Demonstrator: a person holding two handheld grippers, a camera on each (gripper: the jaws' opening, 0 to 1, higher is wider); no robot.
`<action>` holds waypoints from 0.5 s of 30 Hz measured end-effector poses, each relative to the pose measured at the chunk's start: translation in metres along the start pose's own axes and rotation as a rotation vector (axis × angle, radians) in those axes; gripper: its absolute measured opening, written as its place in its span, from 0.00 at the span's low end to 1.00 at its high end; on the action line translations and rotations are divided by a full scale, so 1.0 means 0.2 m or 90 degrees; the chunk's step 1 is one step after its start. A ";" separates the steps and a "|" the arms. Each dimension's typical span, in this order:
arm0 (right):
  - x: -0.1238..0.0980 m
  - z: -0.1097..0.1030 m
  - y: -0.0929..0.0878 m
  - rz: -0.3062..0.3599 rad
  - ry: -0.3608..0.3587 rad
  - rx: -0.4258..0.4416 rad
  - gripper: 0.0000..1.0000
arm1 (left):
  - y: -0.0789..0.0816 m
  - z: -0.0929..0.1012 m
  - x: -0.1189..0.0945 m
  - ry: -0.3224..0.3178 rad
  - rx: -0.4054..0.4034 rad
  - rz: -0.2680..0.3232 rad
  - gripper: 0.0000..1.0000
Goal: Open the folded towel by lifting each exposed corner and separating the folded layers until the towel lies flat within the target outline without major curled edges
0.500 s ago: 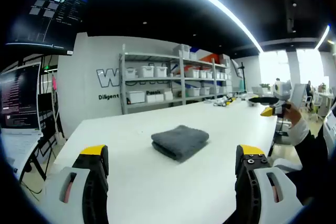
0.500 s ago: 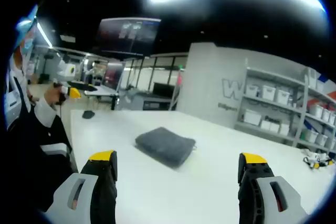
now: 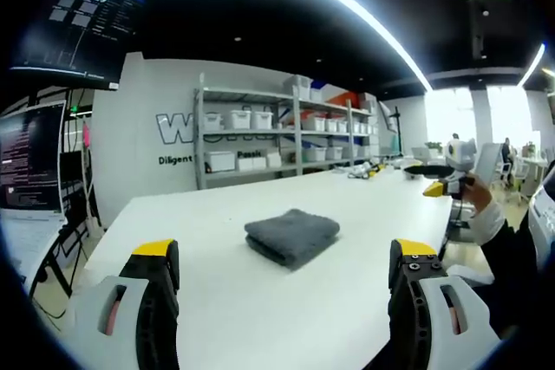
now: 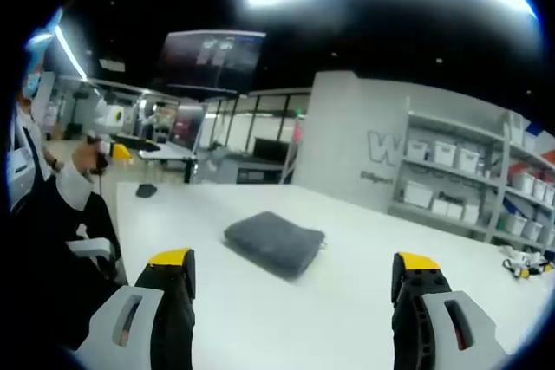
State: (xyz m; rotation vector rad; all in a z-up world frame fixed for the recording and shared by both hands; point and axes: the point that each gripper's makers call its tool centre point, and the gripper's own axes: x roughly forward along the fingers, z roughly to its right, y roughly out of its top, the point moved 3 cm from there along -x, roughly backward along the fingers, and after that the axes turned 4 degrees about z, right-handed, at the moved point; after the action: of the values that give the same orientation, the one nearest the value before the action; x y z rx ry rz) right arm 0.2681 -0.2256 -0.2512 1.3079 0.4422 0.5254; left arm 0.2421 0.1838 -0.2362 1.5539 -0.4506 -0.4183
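Observation:
A folded dark grey towel lies on the white table, ahead of my left gripper, whose yellow-tipped jaws stand wide apart with nothing between them. In the right gripper view the same towel sits slightly left of centre, beyond my right gripper, which is also open and holds nothing. Both grippers are well short of the towel. The right gripper shows at the far right of the left gripper view, held in a hand. The left gripper shows at the far left of the right gripper view.
A metal shelf rack with white bins stands behind the table. Monitors stand at the left. A small dark object lies near the table's far left corner. Small items lie at the table's right end. A person's dark sleeve is close by.
Both views have shifted slightly with the hands; the towel sits a little further left in the left gripper view. The towel itself lies as before, and both grippers stay open.

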 end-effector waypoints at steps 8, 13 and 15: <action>0.01 0.00 -0.01 -0.003 0.002 -0.004 0.92 | -0.01 0.00 0.00 0.001 0.003 -0.004 1.00; 0.01 0.00 0.00 0.002 0.003 -0.004 0.92 | -0.01 0.00 0.00 0.002 0.002 -0.005 1.00; 0.01 0.01 0.00 0.002 0.003 -0.004 0.92 | -0.01 0.00 0.00 0.001 0.001 -0.005 1.00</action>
State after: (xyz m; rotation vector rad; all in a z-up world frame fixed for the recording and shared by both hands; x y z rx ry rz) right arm 0.2703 -0.2253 -0.2513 1.3019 0.4418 0.5323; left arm 0.2417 0.1832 -0.2380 1.5577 -0.4445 -0.4223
